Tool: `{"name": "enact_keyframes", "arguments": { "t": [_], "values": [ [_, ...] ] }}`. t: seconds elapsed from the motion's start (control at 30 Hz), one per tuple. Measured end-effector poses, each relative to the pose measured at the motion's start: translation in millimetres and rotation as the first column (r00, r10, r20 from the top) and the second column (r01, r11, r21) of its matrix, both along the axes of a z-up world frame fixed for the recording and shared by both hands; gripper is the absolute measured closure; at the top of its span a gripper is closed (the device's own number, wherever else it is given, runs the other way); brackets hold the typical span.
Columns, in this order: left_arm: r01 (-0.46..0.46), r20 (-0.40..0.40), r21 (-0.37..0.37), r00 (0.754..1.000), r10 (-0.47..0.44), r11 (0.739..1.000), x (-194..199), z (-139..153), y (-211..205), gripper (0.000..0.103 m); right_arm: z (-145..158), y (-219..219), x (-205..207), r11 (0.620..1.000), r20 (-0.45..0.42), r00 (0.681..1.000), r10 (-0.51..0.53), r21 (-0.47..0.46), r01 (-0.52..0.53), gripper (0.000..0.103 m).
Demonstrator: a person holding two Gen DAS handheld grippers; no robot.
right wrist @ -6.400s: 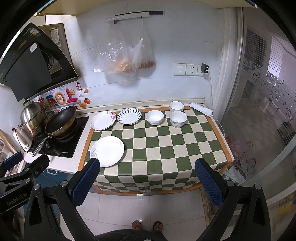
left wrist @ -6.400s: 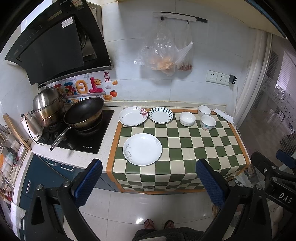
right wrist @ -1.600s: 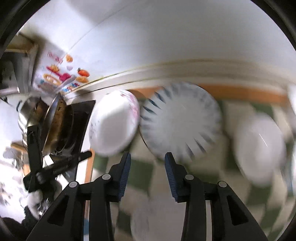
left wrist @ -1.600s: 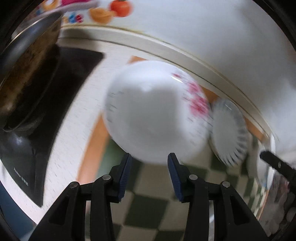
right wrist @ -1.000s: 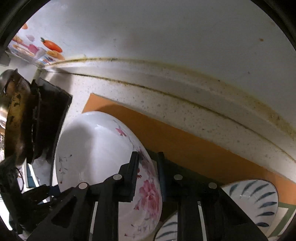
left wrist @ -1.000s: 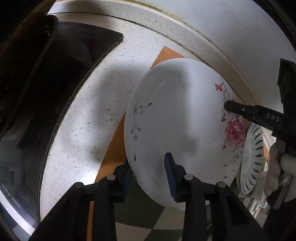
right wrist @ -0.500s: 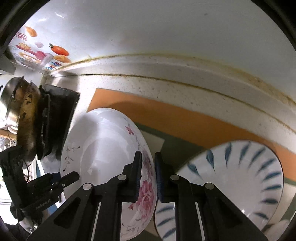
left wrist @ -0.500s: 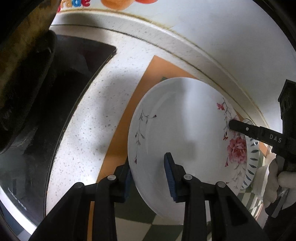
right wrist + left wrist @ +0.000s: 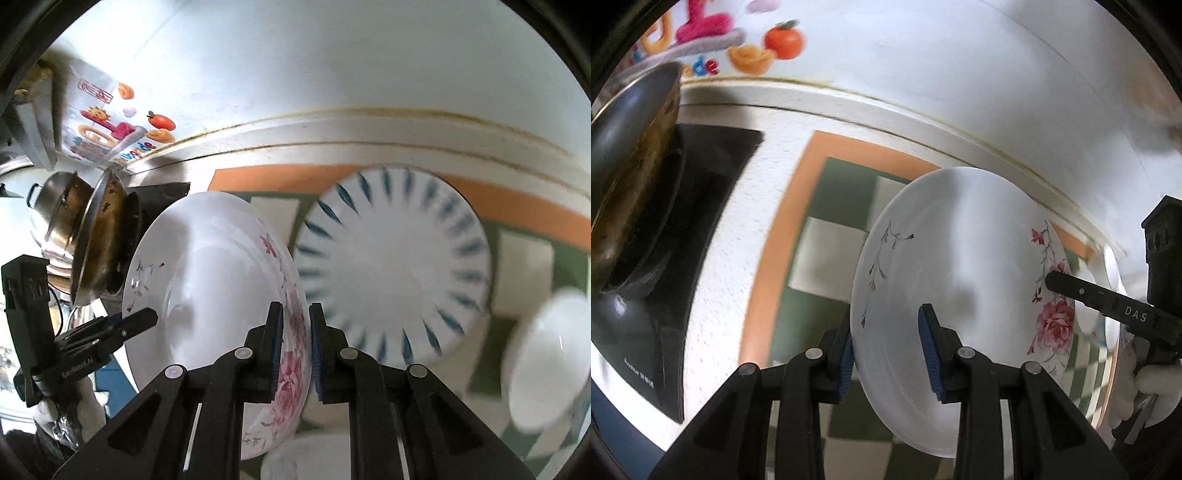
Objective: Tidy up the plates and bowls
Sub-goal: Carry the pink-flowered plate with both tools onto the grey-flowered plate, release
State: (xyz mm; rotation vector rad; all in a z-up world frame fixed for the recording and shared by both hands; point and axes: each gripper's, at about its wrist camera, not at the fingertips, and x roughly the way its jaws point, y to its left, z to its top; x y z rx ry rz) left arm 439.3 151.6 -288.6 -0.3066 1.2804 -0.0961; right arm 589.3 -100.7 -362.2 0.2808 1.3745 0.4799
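A white plate with pink flowers [image 9: 964,266] [image 9: 207,280] hangs tilted above the green checked mat [image 9: 831,254], held from both sides. My left gripper [image 9: 888,354] is shut on its near rim by the thin branch print. My right gripper [image 9: 296,350] is shut on the opposite rim by the pink rose; its black finger [image 9: 1108,302] shows at the right of the left wrist view. A blue-striped plate [image 9: 395,273] lies on the mat behind. A white bowl [image 9: 546,358] sits blurred at the right.
A dark wok [image 9: 631,177] stands on the black hob [image 9: 683,206] at the left, with a steel pot [image 9: 55,210] beyond it. The white tiled wall [image 9: 960,66] with fruit stickers runs along the back. Part of another white plate [image 9: 306,458] shows below.
The flowered plate has been lifted off the mat and carried right, toward the striped plate. More of the checked mat shows beneath it. Both grippers kept their hold.
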Motion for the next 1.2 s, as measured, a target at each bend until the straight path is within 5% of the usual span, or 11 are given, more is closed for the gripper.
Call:
{"name": "enact_keyframes", "arguments": {
  "t": [0.27, 0.6, 1.2],
  "values": [
    [0.127, -0.012, -0.002, 0.992, -0.127, 0.992, -37, 5, -70, 0.073, 5, -73, -83, 0.994, -0.025, 0.994, -0.11, 0.006, 0.11, 0.087],
    [0.266, -0.131, 0.008, 0.956, -0.262, 0.964, -64, -40, -131, 0.073, -27, -131, -163, 0.976, -0.1, 0.971, -0.218, -0.009, 0.218, 0.087],
    [0.321, -0.275, 0.09, 0.918, -0.286, 0.943, -76, -83, -159, 0.073, -75, -137, -185, 0.976, -0.205, 0.955, -0.217, -0.056, 0.21, 0.087]
  ]
}}
